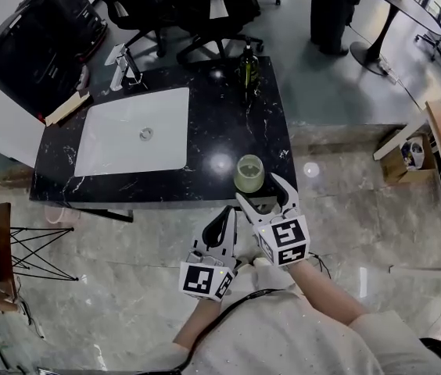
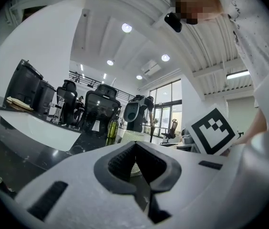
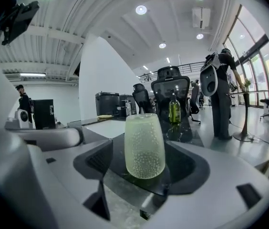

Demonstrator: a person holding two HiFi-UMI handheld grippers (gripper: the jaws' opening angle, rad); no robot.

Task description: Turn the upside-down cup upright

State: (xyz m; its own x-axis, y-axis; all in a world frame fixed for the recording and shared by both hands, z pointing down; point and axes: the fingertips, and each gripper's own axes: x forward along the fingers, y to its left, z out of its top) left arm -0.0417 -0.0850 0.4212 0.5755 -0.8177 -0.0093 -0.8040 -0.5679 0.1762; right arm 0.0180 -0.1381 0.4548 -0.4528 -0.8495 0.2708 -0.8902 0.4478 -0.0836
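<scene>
Over a black marble counter in an open office, head view: finds the pale green cup near the front edge, just ahead of the right claw, spread wide and touching nothing. Left gripper view: shows the left claw pressed together, empty, cup half hidden beyond its tips. Right gripper view: puts the cup centred just past the spread jaws, clear of both pads. Reads as the approach, cup probably not yet righted. Calls next for easing forward around it, pinching, lifting, then rolling it over.
</scene>
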